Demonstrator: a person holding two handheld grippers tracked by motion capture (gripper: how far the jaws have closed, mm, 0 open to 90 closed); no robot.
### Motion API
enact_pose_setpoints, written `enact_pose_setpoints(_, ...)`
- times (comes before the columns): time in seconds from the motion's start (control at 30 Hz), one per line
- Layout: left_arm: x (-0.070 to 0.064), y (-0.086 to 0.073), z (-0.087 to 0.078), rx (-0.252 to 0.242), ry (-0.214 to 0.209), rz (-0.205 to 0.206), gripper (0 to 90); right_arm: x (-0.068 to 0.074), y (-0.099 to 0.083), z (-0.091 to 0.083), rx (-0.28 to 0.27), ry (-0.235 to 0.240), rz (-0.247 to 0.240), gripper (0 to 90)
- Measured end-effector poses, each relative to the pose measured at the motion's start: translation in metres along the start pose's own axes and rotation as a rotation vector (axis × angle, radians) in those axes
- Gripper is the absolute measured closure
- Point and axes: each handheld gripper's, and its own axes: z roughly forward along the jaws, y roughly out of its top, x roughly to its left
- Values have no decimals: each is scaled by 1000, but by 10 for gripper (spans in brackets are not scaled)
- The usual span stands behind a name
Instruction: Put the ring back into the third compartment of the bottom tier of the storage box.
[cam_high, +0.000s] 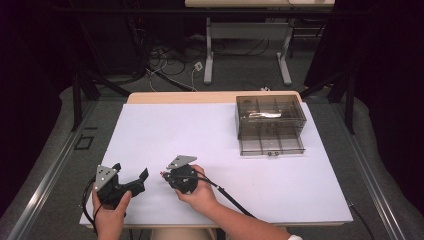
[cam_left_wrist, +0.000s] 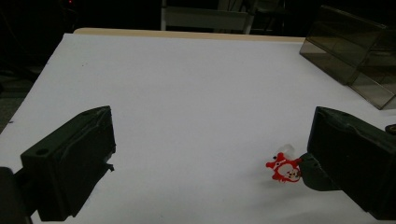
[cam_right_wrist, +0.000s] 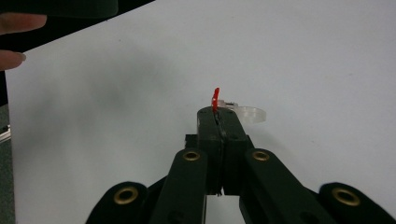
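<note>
Left gripper (cam_high: 131, 181): matte black body, grey three-cornered plate on top with small dark holes; blocky, squared pads (cam_left_wrist: 70, 168) — one has a round hole near its upper corner. Right gripper (cam_high: 165, 175): same black build, same grey plate, black cable trailing behind it. Its jaw links carry brass-ringed rivets (cam_right_wrist: 192, 156) — four visible. Forearms bare; a white edge at the right elbow.
</note>
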Motion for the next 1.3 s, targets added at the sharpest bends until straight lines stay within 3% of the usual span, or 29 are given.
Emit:
enact_pose_setpoints(0.43,-1,0,0,-3,0,8,12,-11,4,-21,-74,-38,29,900)
enact_pose_setpoints(0.8,-2,0,1,-13,3,10,12,-21,1,-35,-101,-82,24,899)
enact_pose_setpoints(1.3,-2,0,0,-13,6,3,25,-41,-1,-61,-148,-135,71,899)
